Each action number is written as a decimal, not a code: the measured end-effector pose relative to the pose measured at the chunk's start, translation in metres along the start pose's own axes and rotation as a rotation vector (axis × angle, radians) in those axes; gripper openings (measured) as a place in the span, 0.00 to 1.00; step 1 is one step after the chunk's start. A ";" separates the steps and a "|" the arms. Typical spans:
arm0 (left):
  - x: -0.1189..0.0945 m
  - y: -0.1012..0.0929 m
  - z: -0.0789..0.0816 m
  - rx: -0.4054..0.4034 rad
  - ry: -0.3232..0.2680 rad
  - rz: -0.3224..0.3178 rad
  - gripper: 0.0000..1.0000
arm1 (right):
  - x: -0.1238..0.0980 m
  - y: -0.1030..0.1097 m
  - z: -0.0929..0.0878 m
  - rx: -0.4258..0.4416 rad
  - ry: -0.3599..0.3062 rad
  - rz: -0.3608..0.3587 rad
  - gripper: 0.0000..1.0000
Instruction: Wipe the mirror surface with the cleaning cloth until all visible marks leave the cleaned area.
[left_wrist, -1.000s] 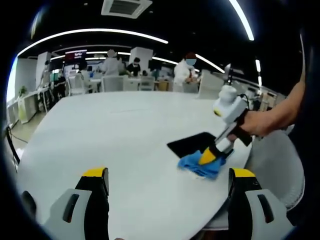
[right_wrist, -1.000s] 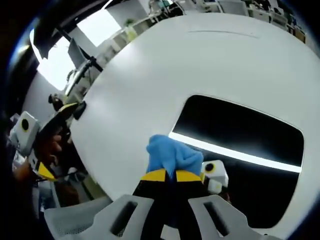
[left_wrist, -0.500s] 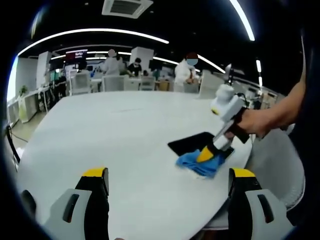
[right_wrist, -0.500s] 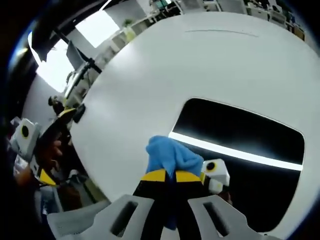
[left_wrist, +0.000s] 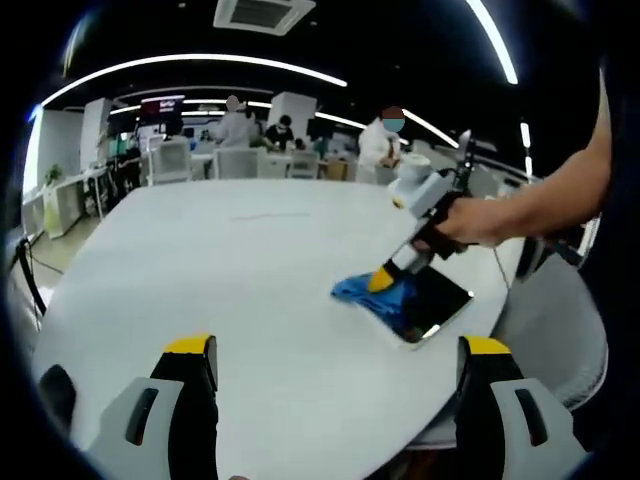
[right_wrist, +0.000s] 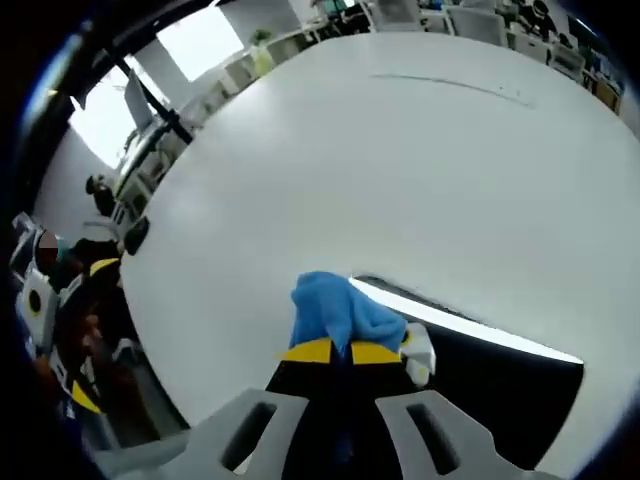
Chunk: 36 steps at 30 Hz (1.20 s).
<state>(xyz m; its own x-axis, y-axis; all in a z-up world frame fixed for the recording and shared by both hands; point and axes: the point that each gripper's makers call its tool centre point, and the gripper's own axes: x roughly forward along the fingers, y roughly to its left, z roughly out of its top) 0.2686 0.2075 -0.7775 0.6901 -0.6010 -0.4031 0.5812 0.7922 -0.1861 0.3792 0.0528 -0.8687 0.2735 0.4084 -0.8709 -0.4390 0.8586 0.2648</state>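
My right gripper pinching blue cloth, pressed onto mirror lower right of frame for wiping. Left gripper spread, idle, held back over white table.

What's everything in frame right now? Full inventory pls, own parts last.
table: 1, white, round, fills the foreground in both views
mirror: 1, dark reflective rectangle, flat on the table near its edge
cleaning cloth: 1, blue, bunched, on the mirror's edge, clamped in the right gripper
chairs: white mesh one beside the table, more at the desks behind; count unclear
people in background: several, light clothing, standing at the far desks
ceiling lights: long white strips, overhead
left gripper: 1, grey with yellow tips, jaws apart, above the table, holding nothing
right gripper: 1, black with yellow tips, shut on the cloth over the mirror
hand: 1, holding the right gripper
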 end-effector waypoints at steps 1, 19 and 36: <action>0.000 0.000 0.000 -0.002 -0.001 0.003 1.00 | 0.001 -0.002 0.003 -0.002 -0.001 -0.003 0.00; 0.013 -0.003 0.005 0.021 0.005 -0.027 1.00 | 0.006 -0.010 0.018 0.018 0.003 -0.015 0.00; 0.016 -0.009 0.011 0.036 0.004 -0.041 1.00 | -0.011 -0.046 0.007 0.018 0.023 -0.044 0.00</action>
<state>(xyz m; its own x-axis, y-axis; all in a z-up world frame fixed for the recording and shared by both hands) 0.2795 0.1898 -0.7727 0.6640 -0.6322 -0.3992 0.6239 0.7627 -0.1701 0.4026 0.0107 -0.8684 0.2720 0.3629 -0.8913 -0.4115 0.8811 0.2331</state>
